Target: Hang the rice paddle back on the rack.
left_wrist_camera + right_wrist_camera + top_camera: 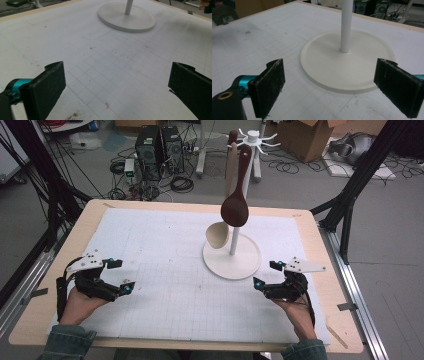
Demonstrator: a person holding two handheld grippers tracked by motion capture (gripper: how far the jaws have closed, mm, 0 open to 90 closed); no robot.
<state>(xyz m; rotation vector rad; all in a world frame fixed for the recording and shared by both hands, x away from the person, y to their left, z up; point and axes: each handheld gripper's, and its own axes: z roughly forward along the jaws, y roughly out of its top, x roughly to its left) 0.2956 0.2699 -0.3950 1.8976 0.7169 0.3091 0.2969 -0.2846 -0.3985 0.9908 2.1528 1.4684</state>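
Both grippers rest low over the white gridded mat, jaws spread wide and holding nothing. Left gripper sits at the near left of the wooden table; right gripper sits at the near right, just beside the stand's round base. In the left gripper view, the two black jaws stand far apart with bare mat between them and the base lies well ahead. In the right gripper view, the jaws are likewise wide, framing the near edge of the base and the white pole rising from its middle.

The stand is upright at the centre-right of the mat, its long axis vertical. A dark wooden spoon hangs from the white hook ring at the top, handle up, bowl down, long axis near vertical with a slight tilt. A pale wooden spoon hangs beside it, its bowl lower, near the pole and above the base.

Each hand grips from behind: the left hand enters from the lower left with the gripper pointing right and forward; the right hand enters from the lower right with the gripper pointing left and forward toward the base. Denim sleeves cover both forearms.
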